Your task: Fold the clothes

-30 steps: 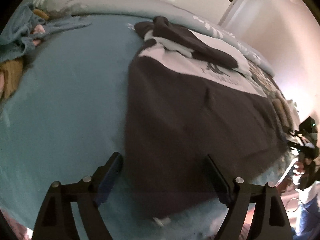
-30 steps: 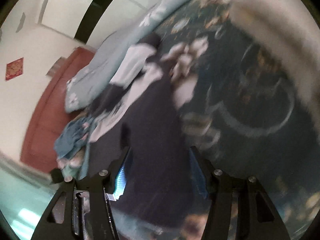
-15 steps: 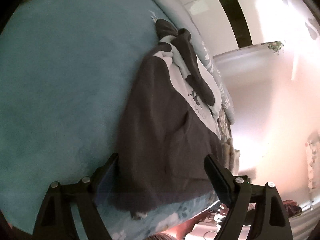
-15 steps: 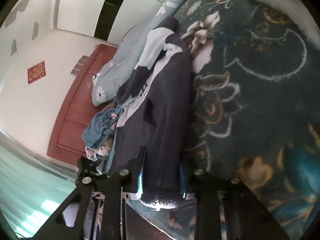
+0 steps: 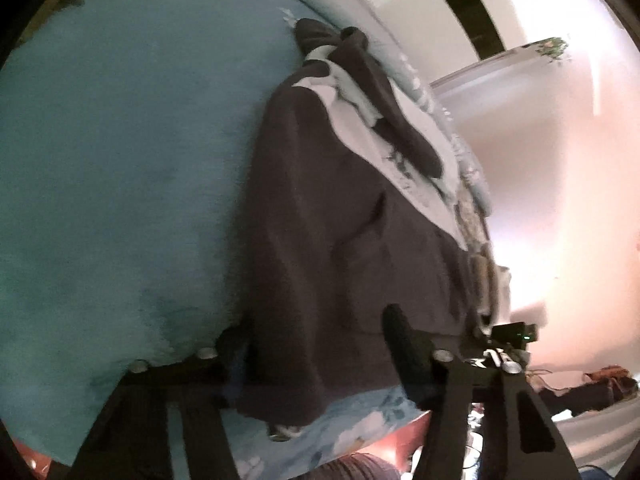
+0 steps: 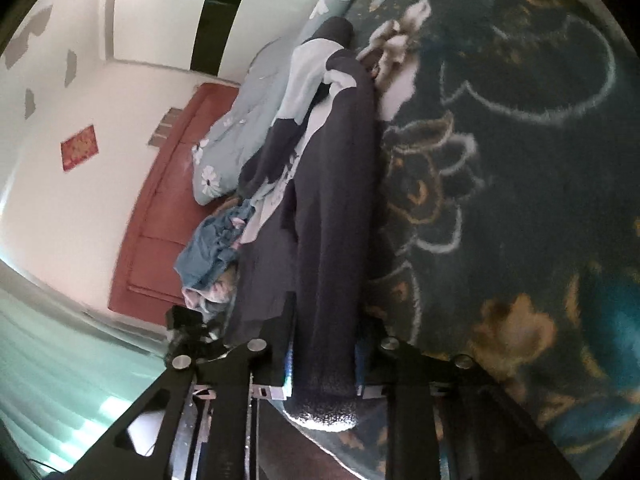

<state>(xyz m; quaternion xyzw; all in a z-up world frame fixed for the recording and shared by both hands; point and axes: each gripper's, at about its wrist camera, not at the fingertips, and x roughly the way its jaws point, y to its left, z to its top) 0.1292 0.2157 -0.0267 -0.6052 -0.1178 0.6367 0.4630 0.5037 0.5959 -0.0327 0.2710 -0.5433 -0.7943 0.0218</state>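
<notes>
1. My right tool [image 6: 322, 354] has closed onto the dark sweatshirt [image 6: 336, 216], gripping its hem at the bed's [image 6: 520, 160] near edge.
2. My left tool [image 5: 316, 360] has narrowed around the sweatshirt's other hem corner; I cannot tell if it grips.
3. Judging by this, the lift-and-fold can begin.
</notes>
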